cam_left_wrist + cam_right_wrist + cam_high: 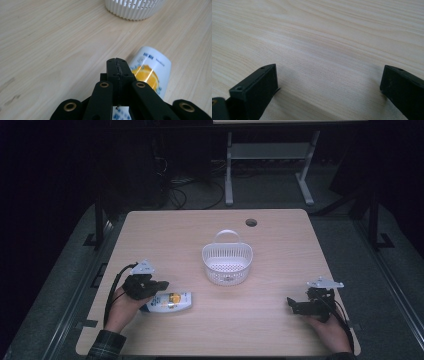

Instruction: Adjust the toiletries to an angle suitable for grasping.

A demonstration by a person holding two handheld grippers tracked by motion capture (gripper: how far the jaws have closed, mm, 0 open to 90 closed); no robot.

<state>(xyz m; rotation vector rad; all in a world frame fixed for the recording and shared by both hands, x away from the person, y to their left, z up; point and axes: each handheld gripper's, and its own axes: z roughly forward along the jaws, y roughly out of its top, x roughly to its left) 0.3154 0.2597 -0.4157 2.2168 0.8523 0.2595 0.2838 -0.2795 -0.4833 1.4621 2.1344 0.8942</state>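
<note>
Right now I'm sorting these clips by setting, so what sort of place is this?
Probably a lab or workshop recording station, not a home: a bare wooden table with a cable hole, dark surroundings with loose cables on the floor, and a metal stand behind.

Blue print at the top of the label on the white bottle [152, 68], too blurred to read (perhaps a few bold characters followed by a line of smaller letters). Below it a picture of an orange slice and a small round mark, also illegible. No legible words or numbers on the white basket [227, 262], on the wooden surface [280, 320], or on the black jaws.
</note>
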